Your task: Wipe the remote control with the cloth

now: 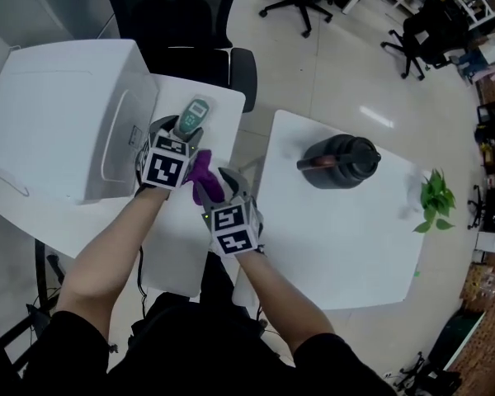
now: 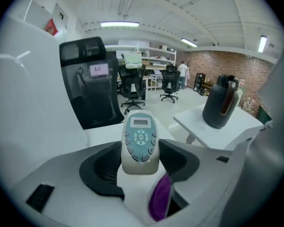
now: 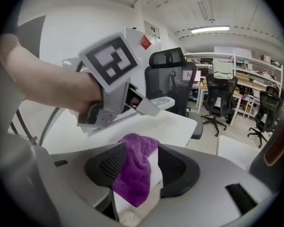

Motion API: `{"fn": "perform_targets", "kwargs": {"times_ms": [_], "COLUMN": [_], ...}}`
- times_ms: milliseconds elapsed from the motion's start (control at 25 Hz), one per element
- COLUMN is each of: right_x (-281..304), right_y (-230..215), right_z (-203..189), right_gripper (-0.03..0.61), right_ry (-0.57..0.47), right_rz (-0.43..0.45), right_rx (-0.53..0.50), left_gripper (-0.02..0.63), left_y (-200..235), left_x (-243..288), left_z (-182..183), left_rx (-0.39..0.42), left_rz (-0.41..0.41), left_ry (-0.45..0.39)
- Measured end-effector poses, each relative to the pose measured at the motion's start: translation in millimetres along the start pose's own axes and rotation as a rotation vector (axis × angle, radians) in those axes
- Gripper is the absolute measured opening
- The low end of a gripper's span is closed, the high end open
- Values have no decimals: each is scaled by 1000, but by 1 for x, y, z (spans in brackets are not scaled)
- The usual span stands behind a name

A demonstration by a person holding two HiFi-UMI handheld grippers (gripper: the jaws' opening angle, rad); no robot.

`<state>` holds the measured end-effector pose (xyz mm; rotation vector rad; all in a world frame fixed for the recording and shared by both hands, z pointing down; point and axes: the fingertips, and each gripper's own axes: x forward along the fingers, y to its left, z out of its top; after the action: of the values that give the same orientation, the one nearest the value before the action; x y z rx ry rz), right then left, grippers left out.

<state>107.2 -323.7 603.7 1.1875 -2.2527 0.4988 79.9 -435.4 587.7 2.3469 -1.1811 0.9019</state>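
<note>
Two grippers meet over the near white table [image 1: 227,101], at about 11 o'clock from the middle of the head view. Between the pads of the left gripper [image 1: 186,137] sits the remote control [image 1: 196,114], and the left gripper view shows both ribbed pads pressed against the sides of its rounded near end, so the claw is clamped on it. The remote's long axis runs along the jaws, from about 7 o'clock to 1 o'clock in the head view. Its small display end points away from the person toward the black office chair [image 1: 198,31], and its keypad faces up. At 6 o'clock of the remote, just beside its near end, is the purple cloth [image 1: 205,176]; whether the two touch cannot be told. The cloth drapes between the jaws of the right gripper [image 3: 149,167] and lies over the pad at 9 o'clock, while a bare gap shows at the pad at 3 o'clock, so this claw stands apart and does not pinch it. A white box [image 1: 66,114] stands at 9 o'clock of the remote. On a second white table [image 1: 346,246], a dark jug [image 1: 338,162] is at 2 o'clock from the picture's middle, with a green plant [image 1: 436,198] at 3 o'clock.
</note>
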Motion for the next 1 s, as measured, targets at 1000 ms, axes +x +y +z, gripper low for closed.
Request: {"fn": "perform_targets", "kwargs": {"times_ms": [1000], "right_x": [68], "right_y": [26], "right_z": [-20], "right_gripper": [192], "right_ry": [200], "right_rz": [-24], "right_rx": [-184], "left_gripper": [238], "left_y": [-16], "left_x": [-134], "left_z": [-18], "left_rx": [34], "left_rz": [25], "left_ry": [-102]}}
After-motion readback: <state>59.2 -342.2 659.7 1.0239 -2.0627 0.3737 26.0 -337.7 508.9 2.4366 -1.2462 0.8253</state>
